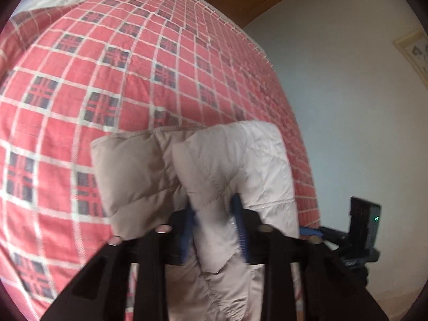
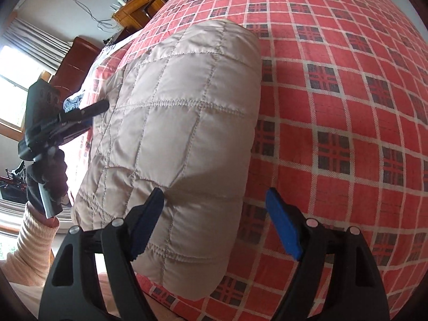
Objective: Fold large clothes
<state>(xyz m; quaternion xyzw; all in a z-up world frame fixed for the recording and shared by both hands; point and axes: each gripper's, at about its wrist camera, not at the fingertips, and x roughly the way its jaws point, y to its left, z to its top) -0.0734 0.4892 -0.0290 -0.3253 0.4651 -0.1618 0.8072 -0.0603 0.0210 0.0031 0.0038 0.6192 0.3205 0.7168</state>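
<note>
the left gripper (image 1: 215, 230) has its blue fingers (image 1: 240, 227) pinched on a bunched fold of the beige quilted jacket (image 1: 203, 165), held up over the red checked bedspread (image 1: 107, 80). the right gripper (image 2: 214, 219) stands wide apart, empty, one finger against the jacket's folded bulk (image 2: 174, 123), which lies on the bed. a gloved hand (image 2: 50, 176) in a ribbed sleeve (image 2: 32, 246) holds the left tool.

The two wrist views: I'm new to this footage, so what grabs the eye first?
The red checked bedspread fills both views. On it lies a beige quilted garment, folded into a thick bundle. The left gripper is clamped on a bunch of it, while the right gripper stands open at its near edge.
</note>
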